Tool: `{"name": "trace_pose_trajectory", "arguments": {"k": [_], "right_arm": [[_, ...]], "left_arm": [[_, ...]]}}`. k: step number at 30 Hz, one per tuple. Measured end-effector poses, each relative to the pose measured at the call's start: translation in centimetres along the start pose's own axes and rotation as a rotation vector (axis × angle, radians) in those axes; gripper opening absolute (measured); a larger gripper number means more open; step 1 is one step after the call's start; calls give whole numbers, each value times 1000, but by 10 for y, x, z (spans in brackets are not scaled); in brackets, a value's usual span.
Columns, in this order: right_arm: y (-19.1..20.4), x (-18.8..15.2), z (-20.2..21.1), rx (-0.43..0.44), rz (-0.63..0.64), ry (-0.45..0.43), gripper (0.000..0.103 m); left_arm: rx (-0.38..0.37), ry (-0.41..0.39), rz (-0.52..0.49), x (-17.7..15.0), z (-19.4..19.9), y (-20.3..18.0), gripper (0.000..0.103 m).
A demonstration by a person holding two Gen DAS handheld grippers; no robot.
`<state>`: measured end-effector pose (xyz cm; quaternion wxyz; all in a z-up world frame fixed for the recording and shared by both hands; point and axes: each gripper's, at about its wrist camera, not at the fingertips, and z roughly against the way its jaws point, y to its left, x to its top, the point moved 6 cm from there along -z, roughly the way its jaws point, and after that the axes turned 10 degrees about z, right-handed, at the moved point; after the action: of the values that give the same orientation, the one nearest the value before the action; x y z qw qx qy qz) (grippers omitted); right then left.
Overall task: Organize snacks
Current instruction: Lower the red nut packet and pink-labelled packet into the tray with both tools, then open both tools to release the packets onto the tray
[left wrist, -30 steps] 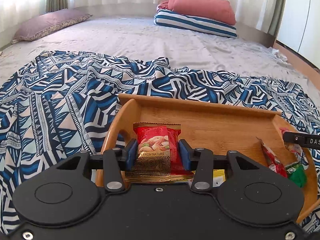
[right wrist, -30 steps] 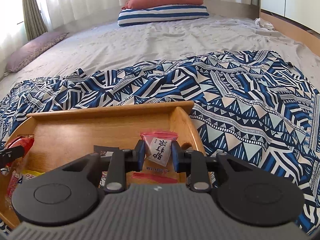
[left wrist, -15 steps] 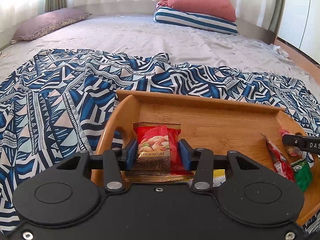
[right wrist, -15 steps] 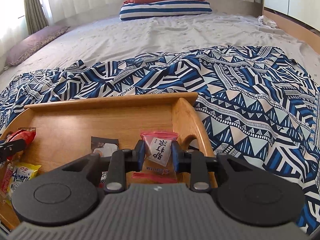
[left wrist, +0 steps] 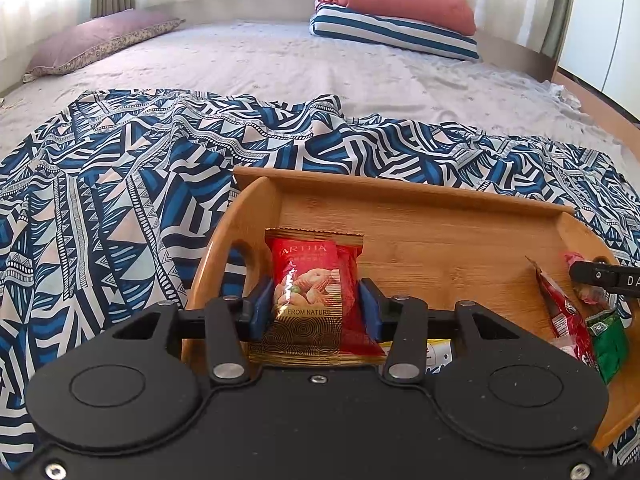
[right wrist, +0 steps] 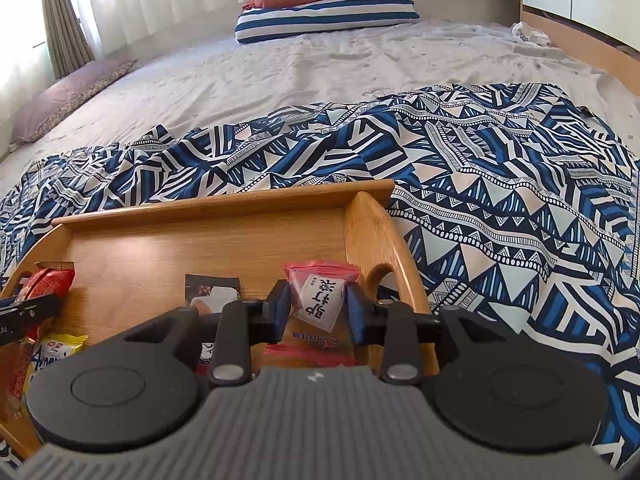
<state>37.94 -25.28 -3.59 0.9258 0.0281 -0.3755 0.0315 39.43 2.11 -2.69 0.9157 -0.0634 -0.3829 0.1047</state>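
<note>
A wooden tray (left wrist: 420, 236) lies on a blue patterned blanket and also shows in the right wrist view (right wrist: 208, 240). My left gripper (left wrist: 316, 306) is shut on a red and gold nut packet (left wrist: 308, 296), held over the tray's left end. My right gripper (right wrist: 318, 310) is shut on a pink and clear snack packet (right wrist: 320, 300), held over the tray's right end. In the tray lie a red sachet (left wrist: 564, 316), a green packet (left wrist: 608, 332), a yellow packet (right wrist: 54, 354) and a dark packet (right wrist: 210, 294).
The blue patterned blanket (left wrist: 120, 208) covers the near part of a bed. A striped pillow with a pink one on top (left wrist: 396, 28) lies at the far end. A purple pillow (left wrist: 96, 40) lies at the far left. A wooden bed frame (right wrist: 580, 40) runs along the right.
Both grippers have drawn back and risen slightly with their packets, so more of the tray floor and the snacks in it shows. The grips are unchanged.
</note>
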Motion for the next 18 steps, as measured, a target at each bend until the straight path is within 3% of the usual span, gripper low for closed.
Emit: {"name": "trace_pose_trajectory", "arguments": {"k": [4,6,18], "right_arm": [[-2,1,7,10,-22,-10,53],[-2,1,12,12,-23,-16,54],[3,-2,73,17,-11,-83,76]], "left_arm": [[-6,-5,-1,0,8,-1,58],[-8,-22,-13,1,16,-2,70],[-44,-106,-70,-9,91,-9,94]]}}
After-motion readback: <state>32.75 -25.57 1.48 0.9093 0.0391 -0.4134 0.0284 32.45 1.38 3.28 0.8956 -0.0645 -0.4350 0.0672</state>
